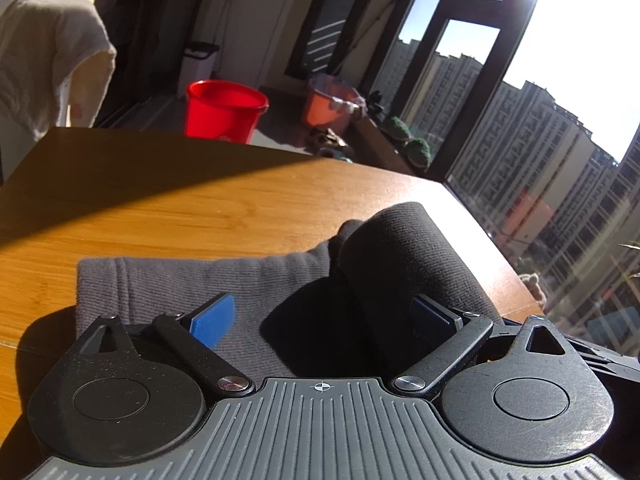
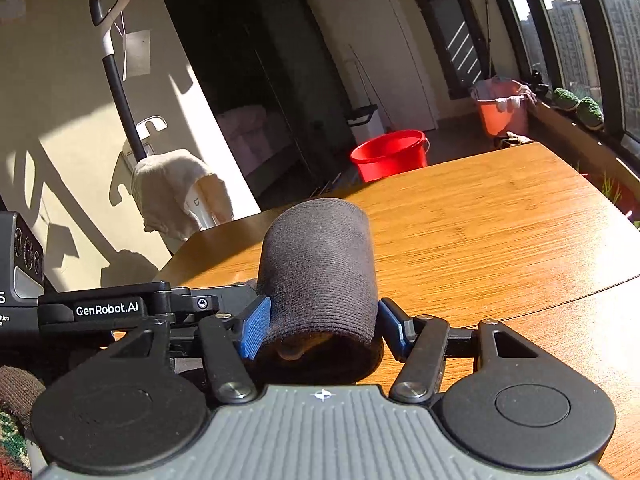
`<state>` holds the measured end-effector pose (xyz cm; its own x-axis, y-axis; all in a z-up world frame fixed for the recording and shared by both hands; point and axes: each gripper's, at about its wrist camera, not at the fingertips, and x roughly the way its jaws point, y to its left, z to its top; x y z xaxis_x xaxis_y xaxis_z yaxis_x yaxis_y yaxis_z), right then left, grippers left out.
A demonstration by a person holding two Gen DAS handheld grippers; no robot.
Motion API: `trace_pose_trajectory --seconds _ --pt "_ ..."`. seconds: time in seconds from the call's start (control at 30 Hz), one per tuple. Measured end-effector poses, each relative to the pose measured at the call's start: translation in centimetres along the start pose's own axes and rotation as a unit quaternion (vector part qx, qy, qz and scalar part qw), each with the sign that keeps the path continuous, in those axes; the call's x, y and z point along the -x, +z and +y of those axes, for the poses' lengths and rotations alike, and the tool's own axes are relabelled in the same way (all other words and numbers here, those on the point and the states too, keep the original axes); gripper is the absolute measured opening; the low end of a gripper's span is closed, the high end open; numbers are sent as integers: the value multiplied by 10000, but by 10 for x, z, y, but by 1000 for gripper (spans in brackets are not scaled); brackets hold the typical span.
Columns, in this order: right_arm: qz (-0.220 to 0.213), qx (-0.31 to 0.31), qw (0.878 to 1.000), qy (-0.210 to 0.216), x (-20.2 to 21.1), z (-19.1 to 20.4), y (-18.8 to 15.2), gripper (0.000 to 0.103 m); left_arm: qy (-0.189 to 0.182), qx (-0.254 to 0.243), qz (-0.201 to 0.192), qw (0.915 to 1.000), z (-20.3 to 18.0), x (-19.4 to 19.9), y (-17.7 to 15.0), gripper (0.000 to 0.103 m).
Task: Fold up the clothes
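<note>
A grey knit garment [image 1: 180, 280] lies flat on the wooden table [image 1: 160, 200]. One part of it rises at the right as a dark rolled fold [image 1: 404, 264]. My left gripper [image 1: 323, 318] hovers low over the flat part, open, with its blue pads [image 1: 212, 320] wide apart and nothing pinched. In the right wrist view the same dark fold [image 2: 320, 272] bulges up between the blue pads [image 2: 254, 328] of my right gripper [image 2: 322, 328], which is shut on it just above the table [image 2: 500, 220].
A red bucket [image 2: 390, 154] and an orange tub [image 2: 502, 108] stand on the floor beyond the table. A white cloth [image 2: 176, 188] hangs on an upright vacuum at the left. Tall windows [image 1: 520, 160] run along the right. A knit sleeve [image 2: 16, 392] shows at bottom left.
</note>
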<state>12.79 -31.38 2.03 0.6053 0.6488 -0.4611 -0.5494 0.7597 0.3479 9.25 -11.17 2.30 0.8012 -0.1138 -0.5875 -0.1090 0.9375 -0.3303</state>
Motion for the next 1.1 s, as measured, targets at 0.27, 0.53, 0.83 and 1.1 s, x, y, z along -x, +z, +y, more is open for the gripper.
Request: trace_pose_trajectory --seconds 0.27,0.53,0.83,1.1 --pt "-204 2599 9569 -1278 -11 85 -8 58 -201 210 -412 9987 0 27 19 99" --pt "-92 3509 9301 -1085 -27 120 -28 55 -107 22 -242 9996 -14 5 27 99" --pt "-133 2489 9682 -236 4 67 -6 60 124 -231 -6 9997 -14 -18 15 98" --pt "-36 -736 9973 40 -1 -30 22 69 25 -12 31 10000 -2 -15 14 99"
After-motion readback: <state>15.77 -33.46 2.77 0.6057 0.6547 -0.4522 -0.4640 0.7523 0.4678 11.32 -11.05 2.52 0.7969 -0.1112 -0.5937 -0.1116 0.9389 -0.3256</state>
